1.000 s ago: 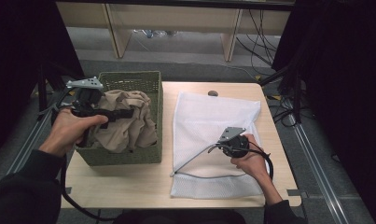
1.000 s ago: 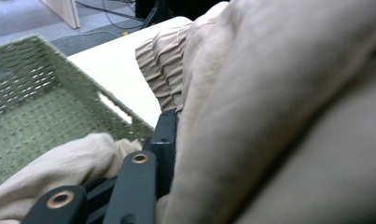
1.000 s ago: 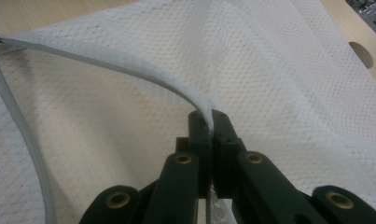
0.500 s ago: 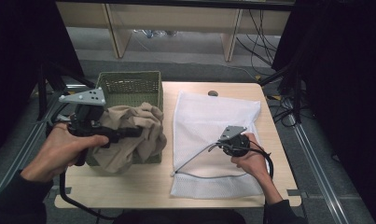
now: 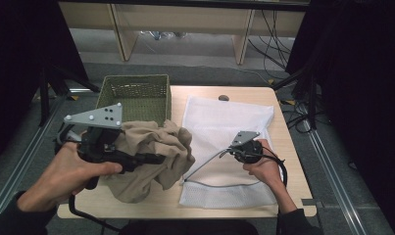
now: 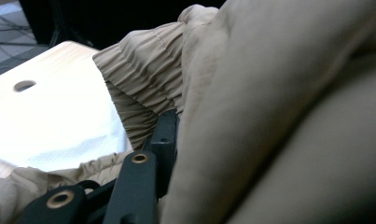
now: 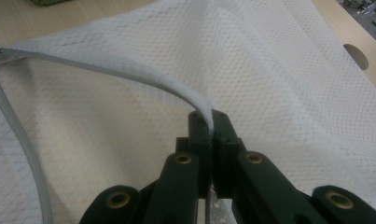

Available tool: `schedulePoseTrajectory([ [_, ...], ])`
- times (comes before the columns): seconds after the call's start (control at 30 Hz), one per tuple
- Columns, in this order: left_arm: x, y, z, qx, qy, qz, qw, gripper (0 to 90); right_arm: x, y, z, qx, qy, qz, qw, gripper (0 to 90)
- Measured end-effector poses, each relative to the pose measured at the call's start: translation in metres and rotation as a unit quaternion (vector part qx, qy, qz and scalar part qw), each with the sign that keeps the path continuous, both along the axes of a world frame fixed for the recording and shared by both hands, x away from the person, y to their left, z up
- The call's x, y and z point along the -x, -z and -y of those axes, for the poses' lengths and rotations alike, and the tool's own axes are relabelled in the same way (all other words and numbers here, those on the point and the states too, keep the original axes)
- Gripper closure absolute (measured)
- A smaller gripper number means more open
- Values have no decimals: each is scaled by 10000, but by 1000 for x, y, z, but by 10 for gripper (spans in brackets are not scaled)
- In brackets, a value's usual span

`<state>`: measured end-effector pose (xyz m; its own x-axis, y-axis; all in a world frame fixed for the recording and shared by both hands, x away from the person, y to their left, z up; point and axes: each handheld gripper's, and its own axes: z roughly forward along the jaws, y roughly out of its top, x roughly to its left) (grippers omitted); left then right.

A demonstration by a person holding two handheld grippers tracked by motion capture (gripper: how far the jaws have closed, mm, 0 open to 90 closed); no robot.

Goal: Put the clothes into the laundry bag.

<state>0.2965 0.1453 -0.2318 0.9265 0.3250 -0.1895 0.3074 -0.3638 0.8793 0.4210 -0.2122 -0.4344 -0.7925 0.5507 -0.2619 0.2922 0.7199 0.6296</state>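
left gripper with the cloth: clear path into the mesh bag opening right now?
Probably yes. The right gripper holds the mesh bag's edge up, and the left gripper's tan cloth hangs beside that opening, nothing between.

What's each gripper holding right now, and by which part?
Left gripper: the tan garment, by a bunched fold in its middle. Right gripper: the white mesh bag, by the zipper edge of its opening, lifted.

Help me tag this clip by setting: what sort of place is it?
Probably a lab or studio data-recording station, not a home: a small wooden table ringed by black curtains, loose cables on the floor, and handheld grippers handling laundry.
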Motion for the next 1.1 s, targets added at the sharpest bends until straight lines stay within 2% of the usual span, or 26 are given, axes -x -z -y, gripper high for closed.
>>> schedulePoseTrajectory([
  [0.07, 5, -3, 7, 92, 94, -34, 9999, 647, 1, 0, 0, -32, 85, -72, 9999, 897],
  [0.13, 10, -6, 16, 131, 296, 8, 9995, 647, 0, -2, 1, 13, -13, -64, 10000, 897],
  [0.17, 13, -6, 21, 161, 369, -19, 9992, 647, 1, -3, 1, -10, 31, -83, 10000, 897],
  [0.2, 13, -6, 27, 103, 519, -6, 9986, 647, 2, -3, 1, -55, 106, -97, 9999, 897],
  [0.23, 12, -4, 32, 48, 526, 27, 9986, 647, 0, -3, 2, -26, -23, -7, 10000, 897],
  [0.27, 9, 0, 38, 22, 538, 5, 9986, 647, 0, -3, 2, -43, 25, -44, 10000, 897],
  [0.4, -4, 21, 57, 171, 716, -356, 9967, 646, 0, -5, 3, -68, 26, -38, 10000, 897],
  [0.47, -8, 29, 68, 183, 891, -367, 9952, 645, 0, -6, 4, -151, 109, -53, 9998, 897],
  [0.5, -10, 36, 75, 220, 896, -439, 9948, 645, -2, -6, 6, -140, 38, -5, 9999, 897],
  [0.63, -24, 73, 103, -97, 1087, -786, 9909, 644, -1, -10, 9, -233, 91, 9, 9997, 897],
  [0.7, -31, 94, 115, -218, 1025, -976, 9897, 643, 0, -12, 10, -284, 131, -7, 9995, 898],
  [0.73, -37, 105, 121, -271, 1054, -1114, 9878, 642, -1, -13, 10, -265, 81, 81, 9996, 898],
  [0.77, -41, 117, 128, -247, 1019, -1295, 9860, 642, 1, -14, 11, -292, 136, 0, 9995, 898],
  [0.8, -43, 128, 134, -202, 954, -1547, 9831, 641, 0, -15, 11, -296, 90, 56, 9995, 898],
  [0.83, -50, 140, 139, -343, 927, -1526, 9833, 640, 0, -16, 11, -306, 102, 73, 9995, 898],
  [0.9, -60, 161, 149, -408, 823, -1644, 9821, 637, 1, -18, 12, -332, 85, 75, 9994, 898],
  [0.93, -66, 172, 154, -503, 720, -1634, 9827, 636, 2, -19, 12, -358, 126, 87, 9992, 898],
  [0.97, -70, 181, 157, -719, 502, -1686, 9818, 634, 3, -21, 12, -392, 139, 79, 9991, 898],
  [1.0, -76, 190, 161, -869, 383, -1552, 9833, 634, 3, -22, 12, -395, 91, 125, 9991, 898],
  [1.07, -86, 204, 167, -1129, 96, -1462, 9827, 632, 4, -25, 12, -403, 57, 178, 9990, 898],
  [1.1, -91, 209, 169, -1250, -44, -1288, 9837, 632, 5, -27, 12, -430, 112, 167, 9989, 898],
])
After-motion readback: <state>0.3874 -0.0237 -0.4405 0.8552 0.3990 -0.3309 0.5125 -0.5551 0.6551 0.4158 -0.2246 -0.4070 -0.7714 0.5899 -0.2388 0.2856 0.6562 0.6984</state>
